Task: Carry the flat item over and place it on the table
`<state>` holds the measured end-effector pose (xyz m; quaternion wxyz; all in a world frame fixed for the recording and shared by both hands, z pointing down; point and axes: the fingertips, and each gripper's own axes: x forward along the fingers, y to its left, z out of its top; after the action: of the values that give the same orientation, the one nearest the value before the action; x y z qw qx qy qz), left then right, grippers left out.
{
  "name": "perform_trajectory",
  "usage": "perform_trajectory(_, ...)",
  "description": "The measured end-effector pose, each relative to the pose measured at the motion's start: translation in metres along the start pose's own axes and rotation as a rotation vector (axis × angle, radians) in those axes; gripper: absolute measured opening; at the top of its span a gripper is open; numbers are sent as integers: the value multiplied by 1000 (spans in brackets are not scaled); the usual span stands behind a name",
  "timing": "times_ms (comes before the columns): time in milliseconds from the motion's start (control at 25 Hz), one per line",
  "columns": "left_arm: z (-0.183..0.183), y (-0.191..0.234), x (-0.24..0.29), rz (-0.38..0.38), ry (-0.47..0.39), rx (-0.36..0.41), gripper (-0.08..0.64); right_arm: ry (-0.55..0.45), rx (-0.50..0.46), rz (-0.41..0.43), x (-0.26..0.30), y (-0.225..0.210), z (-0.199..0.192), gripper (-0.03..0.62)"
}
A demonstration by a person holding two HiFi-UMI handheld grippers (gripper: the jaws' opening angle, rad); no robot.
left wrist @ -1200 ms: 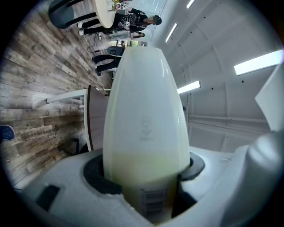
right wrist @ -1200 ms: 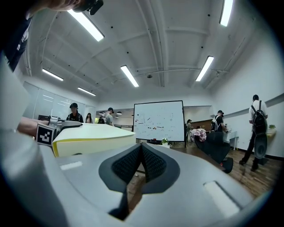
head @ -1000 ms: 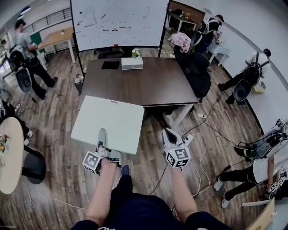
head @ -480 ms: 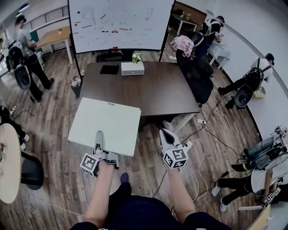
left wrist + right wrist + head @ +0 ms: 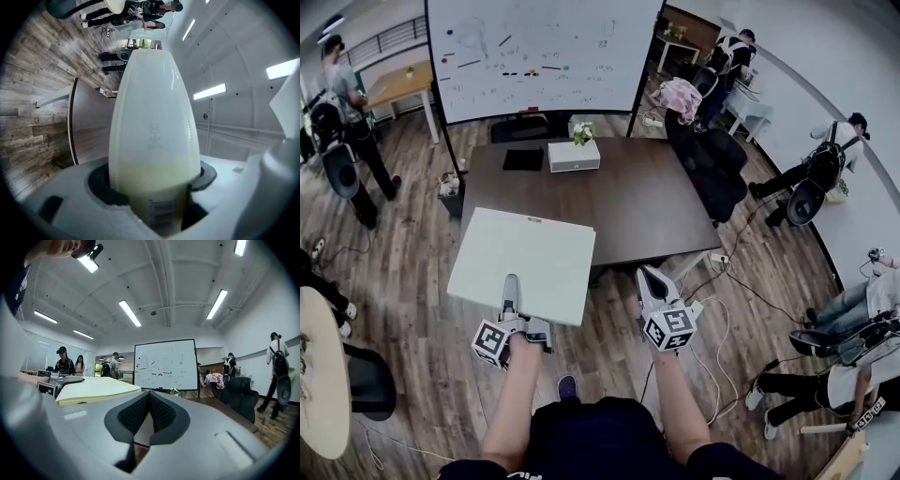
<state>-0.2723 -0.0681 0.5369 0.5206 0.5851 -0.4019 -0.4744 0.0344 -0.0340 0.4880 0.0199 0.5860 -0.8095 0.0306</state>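
Observation:
The flat item is a large white board (image 5: 525, 262), held level above the wood floor just short of the dark table (image 5: 628, 202). My left gripper (image 5: 510, 292) is shut on its near edge, one finger lying on top. In the left gripper view the board (image 5: 152, 117) stands edge-on, clamped in that gripper (image 5: 154, 187). My right gripper (image 5: 649, 281) hovers to the board's right, shut and holding nothing. In the right gripper view its pads (image 5: 159, 413) meet, and the board (image 5: 93, 389) shows at the left.
On the table's far end sit a white box (image 5: 574, 155) with flowers and a black flat thing (image 5: 523, 158). A whiteboard (image 5: 534, 52) stands behind it. A black chair (image 5: 712, 169) is at the table's right. Cables (image 5: 722, 309) lie on the floor; several people stand around.
The table and whiteboard have drawn a little closer and shifted in view. The board stays in my left gripper's hold; the right gripper keeps its place beside it.

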Motion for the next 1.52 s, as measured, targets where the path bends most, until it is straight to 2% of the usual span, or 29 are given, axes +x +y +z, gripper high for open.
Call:
perform_trajectory(160, 6, 7, 21, 3, 8, -17, 304, 12, 12, -9, 19, -5, -2, 8)
perform_trajectory(400, 14, 23, 40, 21, 3, 0, 304, 6, 12, -2, 51, -14, -11, 8)
perform_trajectory(680, 10, 37, 88, 22, -2, 10, 304, -5, 33, 12, 98, -44, -22, 8)
perform_trajectory(1080, -20, 60, 198, 27, -24, 25, 304, -39, 25, 37, 189, -133, -7, 8)
perform_trajectory(1520, -65, 121, 300, 133, -38, 58, 305, -5, 44, 65, 263, -223, -4, 8)
